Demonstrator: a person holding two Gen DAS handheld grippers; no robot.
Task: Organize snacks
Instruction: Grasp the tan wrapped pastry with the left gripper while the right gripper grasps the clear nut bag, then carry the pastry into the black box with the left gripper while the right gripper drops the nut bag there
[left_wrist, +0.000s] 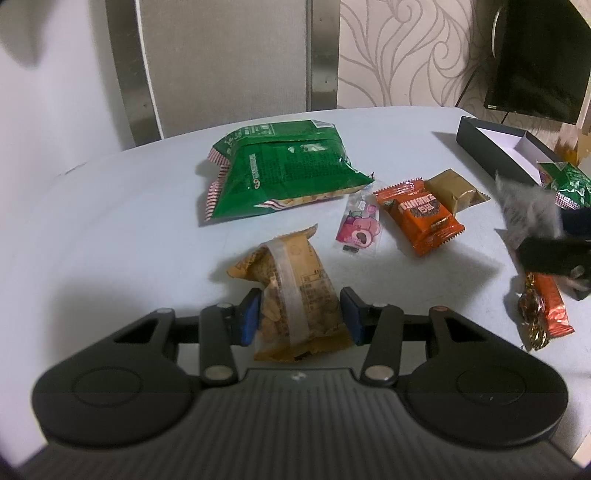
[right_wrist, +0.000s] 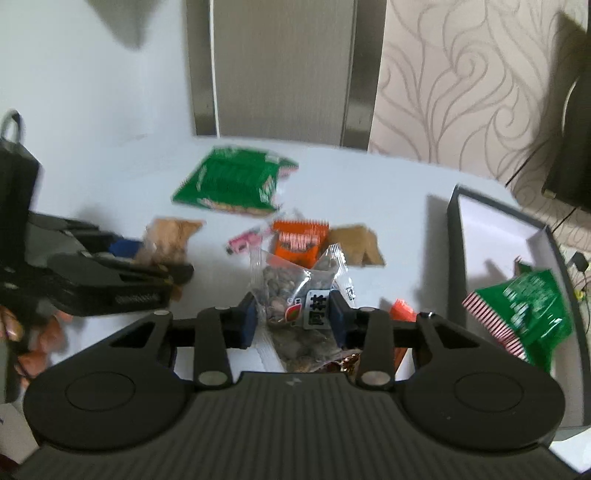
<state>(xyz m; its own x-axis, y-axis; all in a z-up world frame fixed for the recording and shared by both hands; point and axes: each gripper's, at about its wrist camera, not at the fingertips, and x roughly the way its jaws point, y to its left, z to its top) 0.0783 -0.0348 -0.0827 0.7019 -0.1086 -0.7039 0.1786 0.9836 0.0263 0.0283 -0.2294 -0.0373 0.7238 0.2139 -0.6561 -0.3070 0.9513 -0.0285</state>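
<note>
1. The left gripper (left_wrist: 300, 315) clamps a tan snack packet (left_wrist: 291, 291) resting on the white table (left_wrist: 110, 221).
2. The right gripper (right_wrist: 292, 317) pinches a clear nut packet (right_wrist: 299, 295) above the table.
3. Farther off lie the orange packet (left_wrist: 419, 216) and green bag (left_wrist: 284, 170); the black box (right_wrist: 498, 236) sits right.

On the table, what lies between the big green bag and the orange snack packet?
A small pink candy wrapper lies between the big green bag and the orange snack packet, on the table. The left wrist view shows it best.

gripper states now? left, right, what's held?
Left gripper: shut on tan packet.
Right gripper: shut on clear packet.
</note>
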